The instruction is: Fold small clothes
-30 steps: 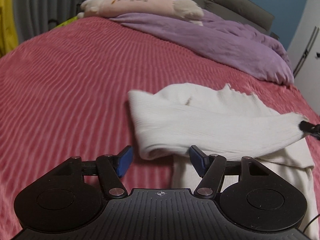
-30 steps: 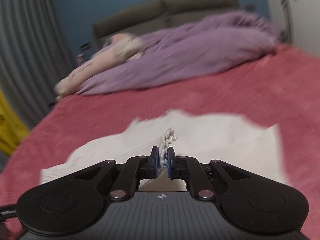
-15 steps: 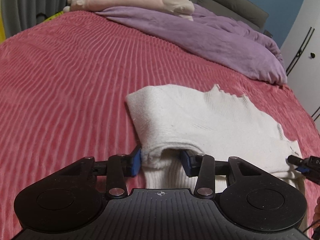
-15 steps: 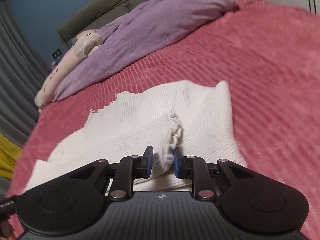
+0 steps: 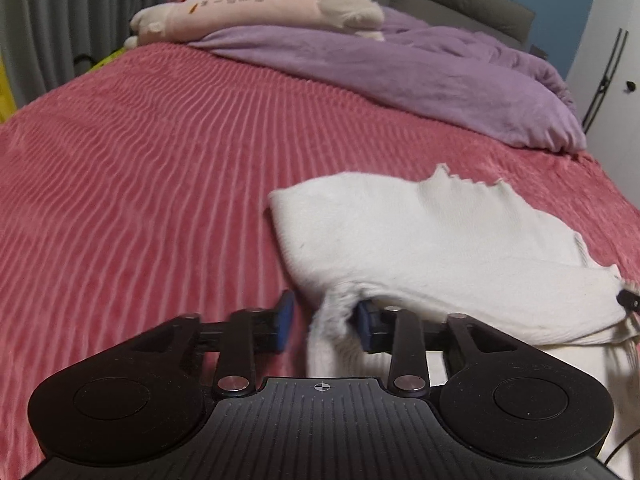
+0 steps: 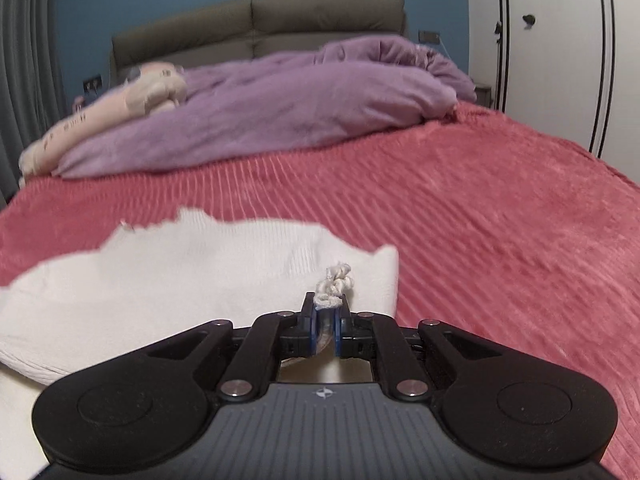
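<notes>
A small white ribbed garment (image 5: 420, 240) lies folded over on the pink bedspread (image 5: 140, 200). My left gripper (image 5: 325, 322) straddles the near left end of the fold. Its right pad is tucked under the upper layer, and a strip of bedspread shows between its left pad and the cloth. In the right wrist view the same garment (image 6: 200, 280) spreads to the left. There my right gripper (image 6: 326, 316) is shut on a bunched frilly edge (image 6: 334, 280) at its right end. The right gripper's tip (image 5: 630, 300) also shows at the left view's right edge.
A purple duvet (image 6: 280, 108) is heaped across the head of the bed, with a long pink plush toy (image 5: 260, 12) on it. A grey headboard (image 6: 260, 20) stands behind, and white wardrobe doors (image 6: 560, 60) on the right. Grey curtains hang on the left.
My left gripper has moved up to the fold and its jaws have narrowed around the cloth's end. My right gripper loosened on the frilly edge, then shut on it again.
</notes>
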The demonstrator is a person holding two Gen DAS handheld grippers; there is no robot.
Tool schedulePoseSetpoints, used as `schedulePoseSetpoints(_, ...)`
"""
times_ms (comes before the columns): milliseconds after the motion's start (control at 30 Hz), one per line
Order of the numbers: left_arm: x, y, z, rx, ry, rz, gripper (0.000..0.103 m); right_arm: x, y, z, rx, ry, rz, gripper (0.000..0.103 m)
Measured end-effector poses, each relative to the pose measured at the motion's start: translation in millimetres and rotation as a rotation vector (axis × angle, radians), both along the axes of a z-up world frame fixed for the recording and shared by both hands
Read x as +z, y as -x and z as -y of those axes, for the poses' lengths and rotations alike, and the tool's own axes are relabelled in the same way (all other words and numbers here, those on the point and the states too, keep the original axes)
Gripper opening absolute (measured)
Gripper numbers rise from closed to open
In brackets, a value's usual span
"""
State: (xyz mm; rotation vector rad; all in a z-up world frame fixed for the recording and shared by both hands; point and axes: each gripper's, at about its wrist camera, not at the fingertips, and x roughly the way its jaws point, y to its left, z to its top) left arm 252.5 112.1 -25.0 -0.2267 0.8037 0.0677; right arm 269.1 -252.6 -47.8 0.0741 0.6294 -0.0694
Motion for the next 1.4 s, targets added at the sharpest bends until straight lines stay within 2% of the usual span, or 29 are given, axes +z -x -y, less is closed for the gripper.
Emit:
schedulePoseSetpoints(100, 3, 8, -10, -0.01, 0.025, -0.023, 0.045, -7, -5, 12, -0.031, -0.042, -0.078, 0.011)
schedulePoseSetpoints(133, 7, 13, -15, -0.016, 0.036, -0.024, 0.047, -6, -3, 18, -0.044, -0.076, -0.069, 0.011)
schedulePoseSetpoints(200, 18, 24, -23, -0.022, 0.056, -0.005, 0.049, 1, 6, 26, -0.071, -0.095, -0.043, 0.018)
schedulePoseSetpoints(233, 25, 29, -27, -0.022, 0.061, 0.013, 0.05, 5, 12, 29, -0.085, -0.097, -0.029, 0.026)
schedulePoseSetpoints(267, 32, 33, -31, -0.02, 0.067, 0.036, 0.055, 8, 17, 32, -0.085, -0.116, -0.012, 0.03)
schedulePoseSetpoints(300, 37, 36, -34, -0.018, 0.08, 0.057, 0.057, 11, 23, 36, -0.074, -0.154, -0.004, 0.035)
schedulePoseSetpoints(400, 43, 27, -39, -0.002, 0.169, 0.076, 0.066, 12, 33, 45, -0.012, -0.355, -0.012, 0.036)
schedulePoseSetpoints(467, 34, 12, -36, -0.009, 0.236, 0.041, 0.072, 7, 32, 45, 0.014, -0.466, -0.052, 0.036)
schedulePoseSetpoints(533, 20, -7, -27, -0.027, 0.262, -0.019, 0.072, -5, 25, 44, 0.006, -0.541, -0.114, 0.036)
schedulePoseSetpoints(633, -2, -29, -16, -0.016, 0.23, -0.101, 0.072, -23, 19, 44, -0.033, -0.619, -0.16, 0.036)
schedulePoseSetpoints(733, -14, -39, -10, -0.001, 0.214, -0.098, 0.066, -28, 13, 49, -0.053, -0.703, -0.131, 0.035)
schedulePoseSetpoints(800, -14, -45, -4, -0.003, 0.168, -0.084, 0.052, -29, 2, 47, -0.06, -0.712, -0.131, 0.031)
schedulePoseSetpoints(833, -12, -47, -1, -0.014, 0.141, -0.071, 0.029, -30, -3, 46, -0.061, -0.71, -0.135, 0.019)
schedulePoseSetpoints(867, -10, -49, 2, -0.028, 0.111, -0.057, 0.023, -32, -8, 45, -0.068, -0.704, -0.144, 0.01)
schedulePoseSetpoints(967, 2, -44, 6, -0.06, 0.053, 0.024, 0.022, -30, -12, 44, -0.071, -0.703, -0.135, 0.007)
schedulePoseSetpoints(1067, 8, -34, 7, -0.048, 0.021, 0.121, 0.022, -21, -1, 45, -0.037, -0.704, 0.005, 0.007)
schedulePoseSetpoints(1100, 6, -35, 8, -0.04, 0.001, 0.117, 0.022, -21, 3, 45, -0.032, -0.687, 0.044, 0.007)
schedulePoseSetpoints(1133, 0, -39, 10, -0.041, -0.022, 0.087, 0.023, -22, 3, 43, -0.034, -0.646, 0.043, 0.007)
schedulePoseSetpoints(1200, -16, -43, 15, -0.048, -0.068, 0.007, 0.032, -34, -3, 40, -0.042, -0.577, -0.021, 0.007)
schedulePoseSetpoints(1233, -21, -41, 17, -0.059, -0.09, -0.004, 0.038, -40, -5, 40, -0.041, -0.559, -0.05, 0.004)
schedulePoseSetpoints(1300, -19, -33, 19, -0.07, -0.131, 0.011, 0.045, -42, -3, 38, -0.016, -0.521, -0.041, 0.004)
schedulePoseSetpoints(1400, -9, -27, 12, -0.052, -0.101, -0.012, 0.055, -33, -7, 36, -0.014, -0.494, -0.086, 0.005)
